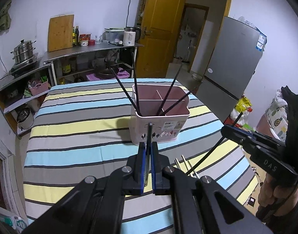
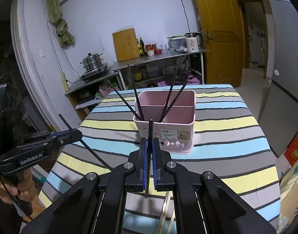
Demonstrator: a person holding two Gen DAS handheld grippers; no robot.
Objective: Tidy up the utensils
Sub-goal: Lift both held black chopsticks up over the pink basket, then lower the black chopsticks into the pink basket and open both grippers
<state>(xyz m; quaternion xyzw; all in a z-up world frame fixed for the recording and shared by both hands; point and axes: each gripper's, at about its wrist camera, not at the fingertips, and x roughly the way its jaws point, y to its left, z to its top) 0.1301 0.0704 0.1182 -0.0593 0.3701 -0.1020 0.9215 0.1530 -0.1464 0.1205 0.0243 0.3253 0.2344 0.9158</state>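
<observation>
A pink divided utensil basket [image 1: 180, 120] [image 2: 186, 142] stands on the striped tablecloth [image 1: 80, 128] with several black chopsticks [image 1: 169, 89] [image 2: 169, 95] leaning out of it. My left gripper [image 1: 148, 145] [image 2: 78, 133] is shut on a single black chopstick [image 1: 149, 134] [image 2: 94, 152], held just in front of the basket. My right gripper [image 2: 149, 141] [image 1: 225, 129] is shut on another black chopstick [image 2: 150, 130] [image 1: 207, 154], to the right of the left one and at about the same distance from the basket. A few pale chopsticks [image 1: 185, 164] [image 2: 164, 212] lie on the cloth below the grippers.
Behind the table runs a steel shelf unit [image 1: 86, 51] with a steamer pot [image 1: 24, 50], cutting board [image 1: 60, 33], bottles and a kettle [image 1: 129, 36]. A grey fridge [image 1: 232, 62] and a yellow door [image 1: 160, 25] stand at the right. A hand [image 2: 10, 187] grips the left tool.
</observation>
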